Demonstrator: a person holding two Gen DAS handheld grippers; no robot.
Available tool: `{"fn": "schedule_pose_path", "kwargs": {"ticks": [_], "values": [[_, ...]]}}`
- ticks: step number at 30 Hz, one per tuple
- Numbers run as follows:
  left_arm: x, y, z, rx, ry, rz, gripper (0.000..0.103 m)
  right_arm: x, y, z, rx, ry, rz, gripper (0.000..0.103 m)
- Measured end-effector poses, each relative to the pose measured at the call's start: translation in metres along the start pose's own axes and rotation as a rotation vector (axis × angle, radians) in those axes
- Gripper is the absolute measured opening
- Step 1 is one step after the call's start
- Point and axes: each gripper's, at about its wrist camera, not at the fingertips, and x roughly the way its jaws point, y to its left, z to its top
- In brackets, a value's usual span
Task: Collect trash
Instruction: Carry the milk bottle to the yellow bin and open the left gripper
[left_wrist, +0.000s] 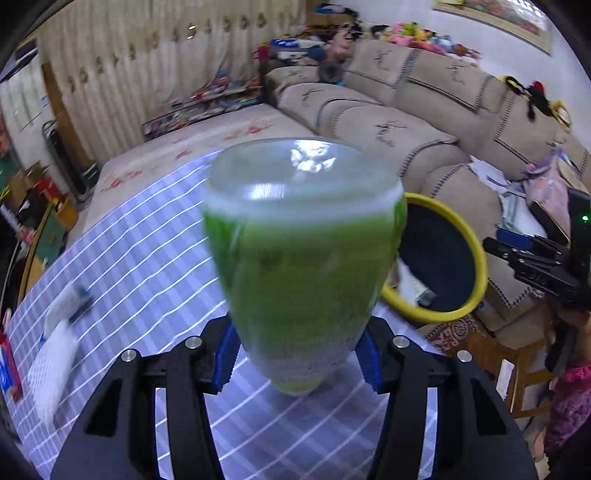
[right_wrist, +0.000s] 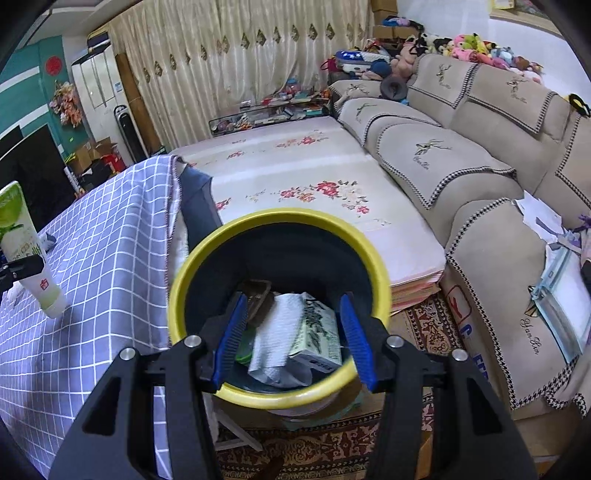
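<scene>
The left gripper (left_wrist: 299, 358) grips a green tube (left_wrist: 303, 258); the right gripper (right_wrist: 295, 339) seems to clamp the yellow-rimmed bin (right_wrist: 192, 258).

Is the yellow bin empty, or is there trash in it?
Not empty. The yellow bin already holds crumpled white paper and a small carton.

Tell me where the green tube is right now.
The green tube is clamped in the left tongs above the checked tablecloth, left of the yellow-rimmed bin.
</scene>
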Motion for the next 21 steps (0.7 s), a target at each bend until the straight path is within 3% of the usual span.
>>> {"fn": "schedule_pose_path", "kwargs": {"ticks": [10, 14, 19, 21], "values": [[0.027, -0.1, 0.053, 0.121, -0.001, -0.137, 0.054, -0.03, -0.045, 0.001, 0.052, -0.068, -0.049, 0.05], [0.062, -0.144, 0.068, 0.148, 0.051, -0.211, 0.054, -0.033, -0.06, -0.003, 0.072, -0.06, -0.071, 0.05], [0.119, -0.185, 0.068, 0.193, 0.135, -0.195, 0.056, -0.03, -0.072, -0.012, 0.088, -0.037, -0.087, 0.05], [0.13, -0.19, 0.065, 0.202, 0.149, -0.176, 0.068, -0.031, -0.076, -0.014, 0.094, -0.033, -0.092, 0.05]]}}
